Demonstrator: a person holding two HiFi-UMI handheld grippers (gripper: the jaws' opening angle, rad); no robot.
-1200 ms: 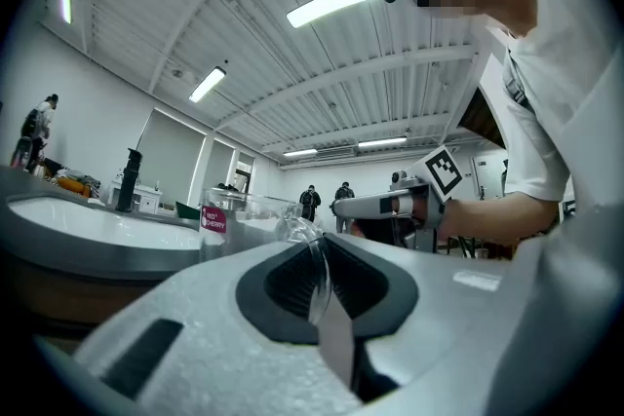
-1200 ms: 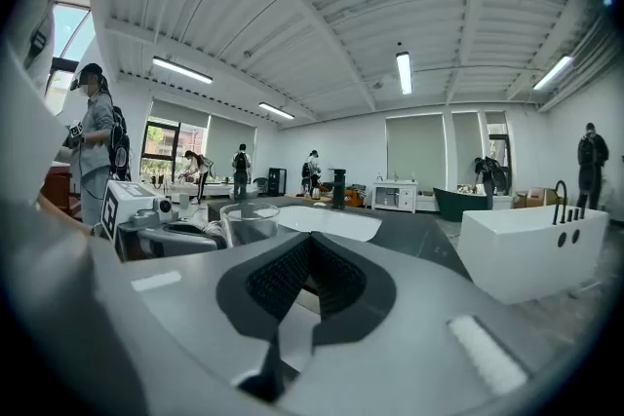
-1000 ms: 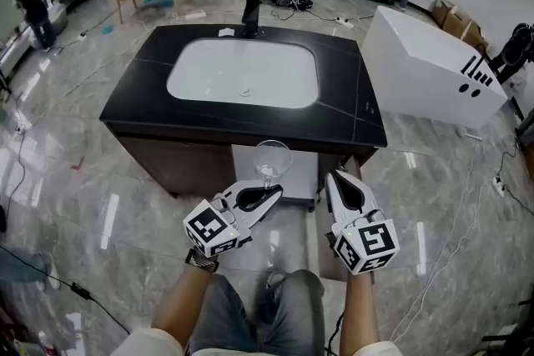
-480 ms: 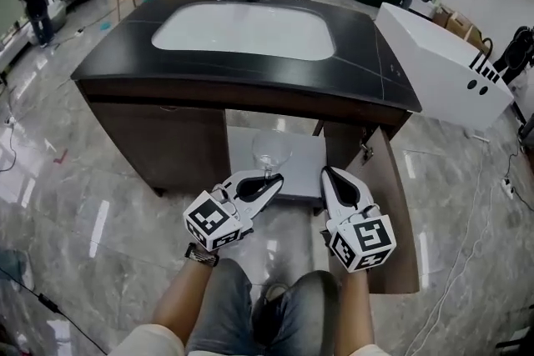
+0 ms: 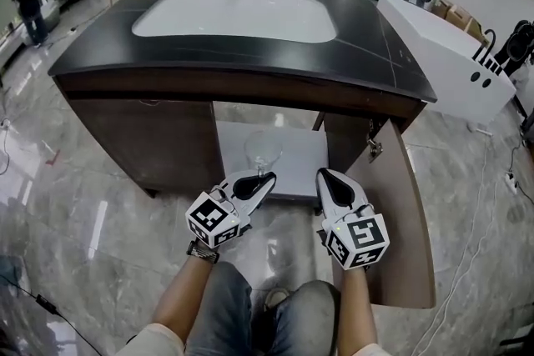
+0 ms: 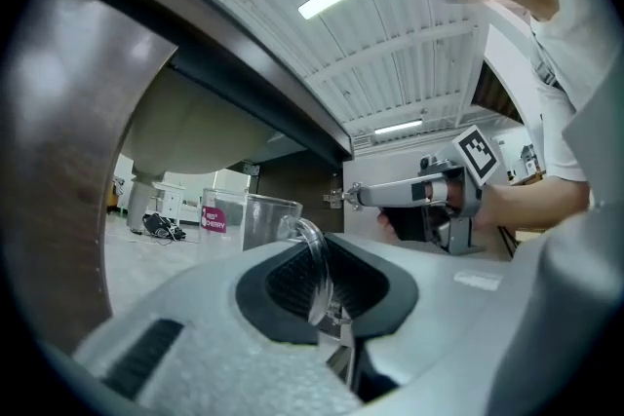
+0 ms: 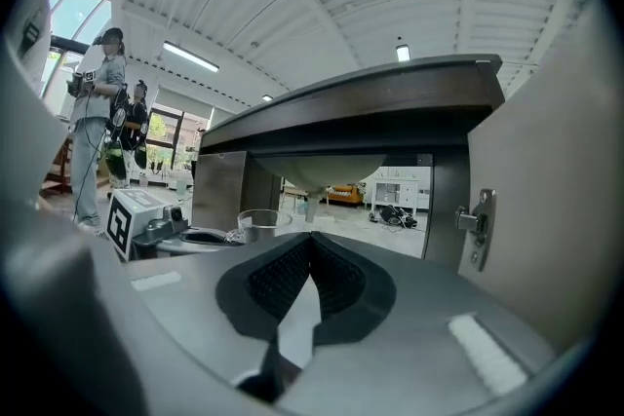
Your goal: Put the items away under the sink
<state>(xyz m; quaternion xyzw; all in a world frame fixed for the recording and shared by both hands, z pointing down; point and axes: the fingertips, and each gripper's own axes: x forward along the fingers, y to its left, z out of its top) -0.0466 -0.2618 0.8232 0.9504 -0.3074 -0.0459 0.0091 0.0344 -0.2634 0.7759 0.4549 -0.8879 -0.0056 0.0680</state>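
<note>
Wine glass: it is held upright, bowl uppermost, at the mouth of the open cupboard under the sink, below the dark bench; from the head view I cannot tell whether it is already past the cupboard's front edge. The left claw is closed on it low down, at the foot where the stem begins; the left gripper view shows the clear disc of the foot pinched between the jaws, with the bowl beyond. The right claw has its jaws together on nothing and sits just beside the left one, near the swung-out door.

By my judgement the glass is light, stiff and brittle, and its smooth surface would slip under a loose pinch; gripped this low it is top-heavy, so a tilt could swing the bowl against the cupboard frame. The stem or the foot is the sound place to take hold; the thin bowl and rim are not. It wants a level, gentle set-down on the cupboard floor before the claw lets go.
</note>
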